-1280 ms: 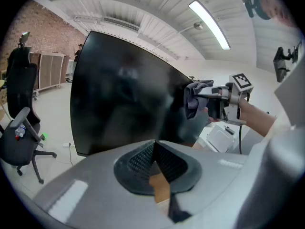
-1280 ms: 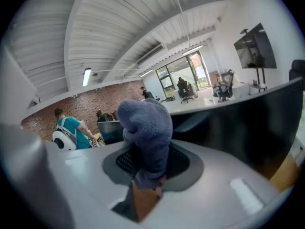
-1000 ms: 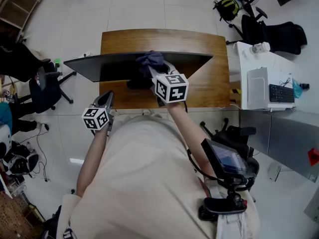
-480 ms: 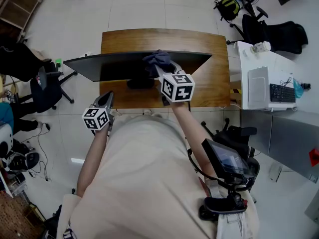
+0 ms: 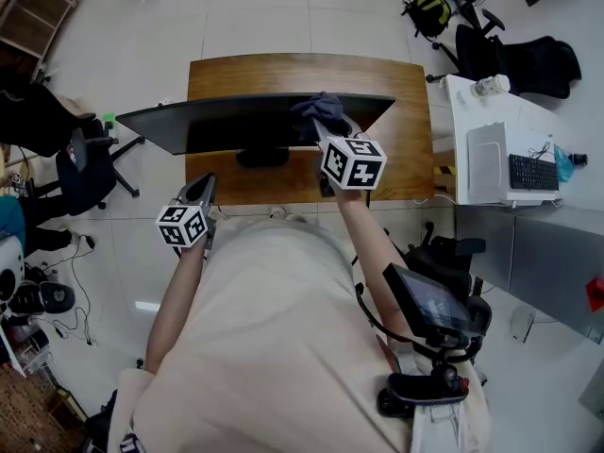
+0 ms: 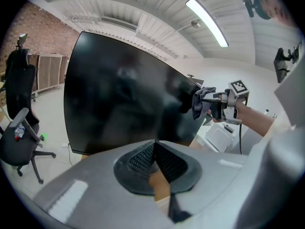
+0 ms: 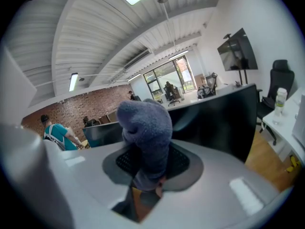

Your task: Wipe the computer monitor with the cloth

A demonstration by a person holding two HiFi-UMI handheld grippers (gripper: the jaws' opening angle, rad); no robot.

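Grey-blue cloth (image 7: 145, 128) bunched against the monitor (image 5: 217, 125), up at its top edge near the right end. Right gripper (image 5: 327, 132) clamped on the cloth, jaws pinching its lower folds. Left gripper (image 6: 155, 148) low in front of the monitor's left half, clear of the screen, jaws pressed together, nothing between. Monitor stands on a wooden desk (image 5: 283, 69); black office chair (image 5: 85, 173) off the monitor's left end.

Wooden worktop (image 5: 283, 72) on a pale tiled floor (image 5: 255, 17), wide dark monitor (image 5: 217, 125) standing across its middle, dark stand base (image 5: 262, 158) resting left of centre, toward the near edge.
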